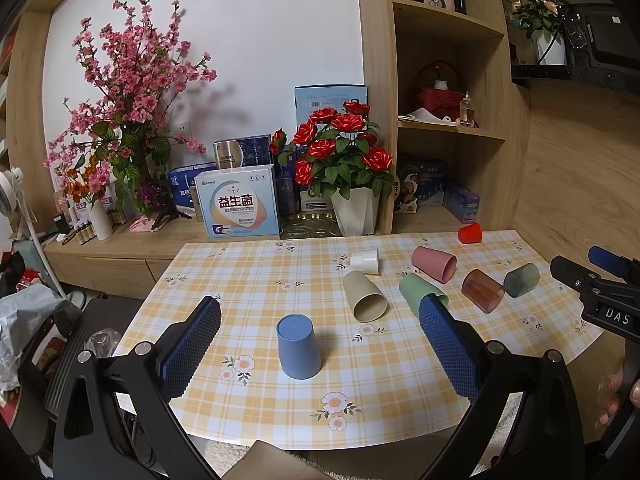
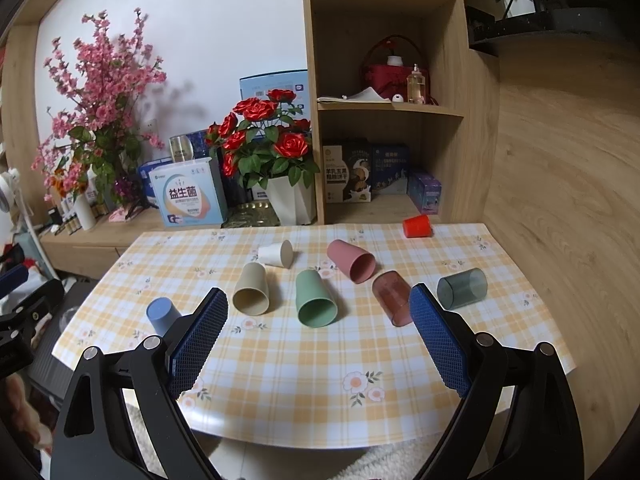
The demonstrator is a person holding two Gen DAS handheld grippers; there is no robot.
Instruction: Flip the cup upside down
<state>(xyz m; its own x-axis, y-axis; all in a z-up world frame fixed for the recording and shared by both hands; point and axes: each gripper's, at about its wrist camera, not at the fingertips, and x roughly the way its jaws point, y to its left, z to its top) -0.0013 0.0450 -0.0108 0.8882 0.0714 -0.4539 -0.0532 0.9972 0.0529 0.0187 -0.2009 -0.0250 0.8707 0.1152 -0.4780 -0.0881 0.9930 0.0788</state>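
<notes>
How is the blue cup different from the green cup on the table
The blue cup stands upside down, closed bottom facing up; the green cup lies on its side with its open mouth toward the cameras. The blue cup sits alone near the left gripper; the green cup lies among other tipped cups. Both are plain, opaque, tapered cups, and neither is held.

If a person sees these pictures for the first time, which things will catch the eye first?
First come the coloured cups lying on their sides across the checked tablecloth: beige cup, green cup, pink cup. One blue cup stands alone, upside down, between the open fingers of the left gripper. Behind the table, the red roses in a white pot also draw the eye.
</notes>
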